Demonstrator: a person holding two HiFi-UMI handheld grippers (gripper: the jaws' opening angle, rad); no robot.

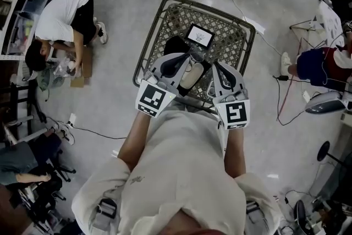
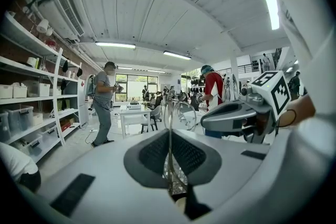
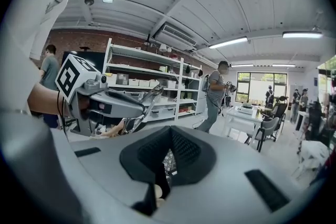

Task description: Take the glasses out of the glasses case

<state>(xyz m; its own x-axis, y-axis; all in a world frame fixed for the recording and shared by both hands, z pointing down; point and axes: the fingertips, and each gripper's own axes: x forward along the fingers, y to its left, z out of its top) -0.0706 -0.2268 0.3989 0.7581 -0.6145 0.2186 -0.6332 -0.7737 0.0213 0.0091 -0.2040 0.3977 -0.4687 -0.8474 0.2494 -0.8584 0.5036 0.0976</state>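
RISK | glasses [image 2: 181, 115] are being pinched by their thin frame in the closed left hand-held gripper [image 2: 169, 155], above the glasses case [image 1: 192, 75] on the mesh table [image 1: 231, 36] | right hand-held gripper [image 3: 168, 157] is being held closed, seemingly empty | frame probably being bent, or slipping, if jolted

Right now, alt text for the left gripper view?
The left gripper is shut on the thin metal frame of the glasses, one round lens rising above it. The right gripper hangs close at right; behind are shelves, a table and people.
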